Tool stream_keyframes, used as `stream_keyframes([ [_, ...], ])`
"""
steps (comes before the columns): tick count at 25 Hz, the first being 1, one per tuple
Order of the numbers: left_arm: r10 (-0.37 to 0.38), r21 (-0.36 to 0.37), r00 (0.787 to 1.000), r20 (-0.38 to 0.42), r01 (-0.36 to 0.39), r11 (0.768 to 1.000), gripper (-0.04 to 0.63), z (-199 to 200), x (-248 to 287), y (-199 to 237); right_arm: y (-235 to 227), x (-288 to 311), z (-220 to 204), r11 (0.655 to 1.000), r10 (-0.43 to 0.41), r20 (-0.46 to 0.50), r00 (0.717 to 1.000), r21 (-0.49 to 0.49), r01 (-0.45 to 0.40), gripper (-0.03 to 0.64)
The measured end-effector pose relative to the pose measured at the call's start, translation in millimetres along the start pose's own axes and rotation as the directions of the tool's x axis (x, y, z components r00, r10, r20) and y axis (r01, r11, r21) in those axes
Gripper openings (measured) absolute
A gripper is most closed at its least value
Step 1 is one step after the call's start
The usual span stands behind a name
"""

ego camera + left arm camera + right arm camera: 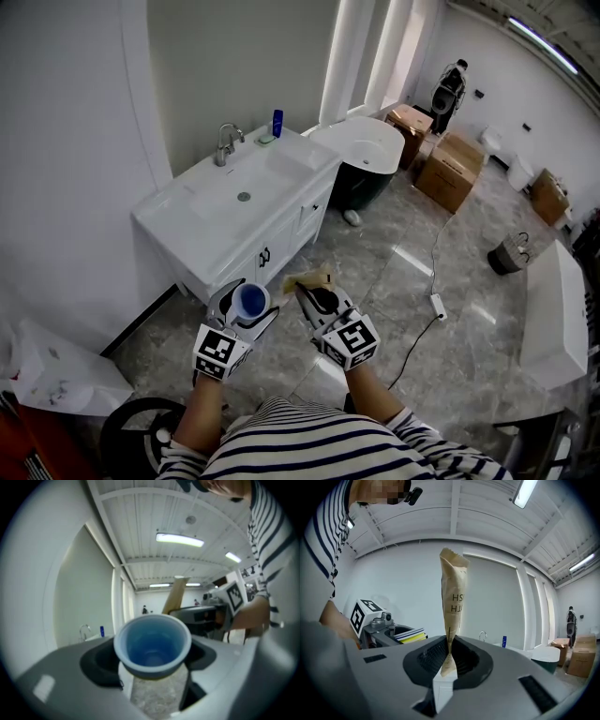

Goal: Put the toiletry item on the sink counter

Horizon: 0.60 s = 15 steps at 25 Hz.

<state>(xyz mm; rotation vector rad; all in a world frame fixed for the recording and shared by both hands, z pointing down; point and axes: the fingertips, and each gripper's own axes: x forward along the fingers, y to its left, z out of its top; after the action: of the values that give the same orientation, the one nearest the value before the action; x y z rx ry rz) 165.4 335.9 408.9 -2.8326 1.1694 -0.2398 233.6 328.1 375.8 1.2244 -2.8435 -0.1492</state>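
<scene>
Well, nothing has reached the sink tabletop [298,156] yet: the left tongs [247,307] grip a blue cup [251,300] and the right tongs [313,292] pinch a thin paper packet [307,279], both over the floor [375,253], well apart from the sink; carrying and setting down remain

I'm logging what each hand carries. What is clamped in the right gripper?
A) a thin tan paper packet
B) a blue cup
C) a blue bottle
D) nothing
A: the right gripper is pinched shut on a thin tan paper packet that stands up between its jaws, while the blue cup sits in the left gripper.
</scene>
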Motion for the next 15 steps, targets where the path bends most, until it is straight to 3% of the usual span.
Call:
stream_keyframes([
  [15, 0.013, -0.024, 1.0, -0.004, -0.013, 1.0, 0.377, -15.1, -16.3, 28.8, 10.8, 22.8, -4.2, 1.0, 0.01, -0.006, 1.0, 0.025, -0.01, 0.028],
])
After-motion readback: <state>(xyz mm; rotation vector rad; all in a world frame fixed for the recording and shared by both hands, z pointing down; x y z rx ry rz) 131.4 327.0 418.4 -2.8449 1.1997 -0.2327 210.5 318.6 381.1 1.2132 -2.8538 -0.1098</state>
